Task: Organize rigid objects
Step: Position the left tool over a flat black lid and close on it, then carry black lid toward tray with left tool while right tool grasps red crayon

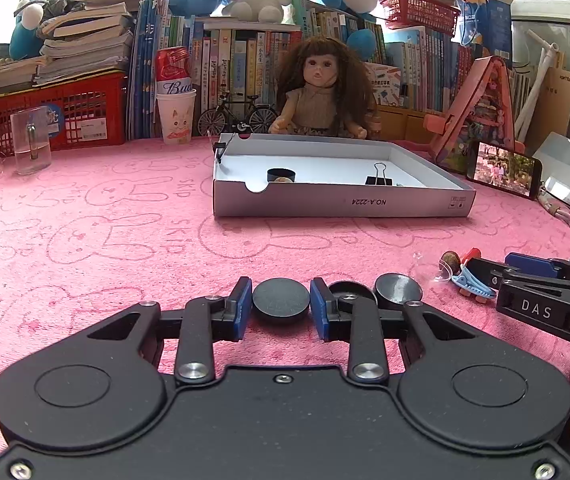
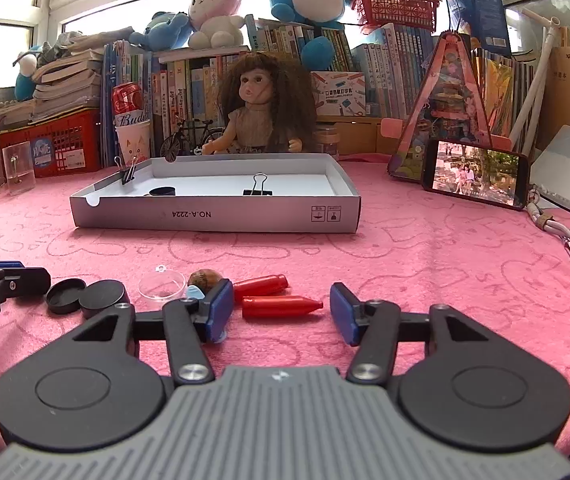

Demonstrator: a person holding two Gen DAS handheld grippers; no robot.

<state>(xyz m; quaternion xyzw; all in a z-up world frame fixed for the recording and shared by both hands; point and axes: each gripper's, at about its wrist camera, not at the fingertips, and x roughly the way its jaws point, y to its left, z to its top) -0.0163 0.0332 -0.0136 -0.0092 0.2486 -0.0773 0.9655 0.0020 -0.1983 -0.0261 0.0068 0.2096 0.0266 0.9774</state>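
1. Pink bunny-print cloth (image 1: 105, 220) is covering the desk, with books and plush toys crowding behind.
2. Low on it, the left gripper (image 1: 281, 304) is pinching a black round lid (image 1: 281, 301) between its blue pads.
3. Two more black caps (image 1: 398, 288) are lying just right of it, one seemingly upside down.
4. Nearby, the right gripper (image 2: 281, 314) is standing spread around a red crayon-like piece (image 2: 281, 306), not touching it.
5. Further back, a white box tray (image 2: 245, 216) is holding a binder clip (image 2: 258, 189).
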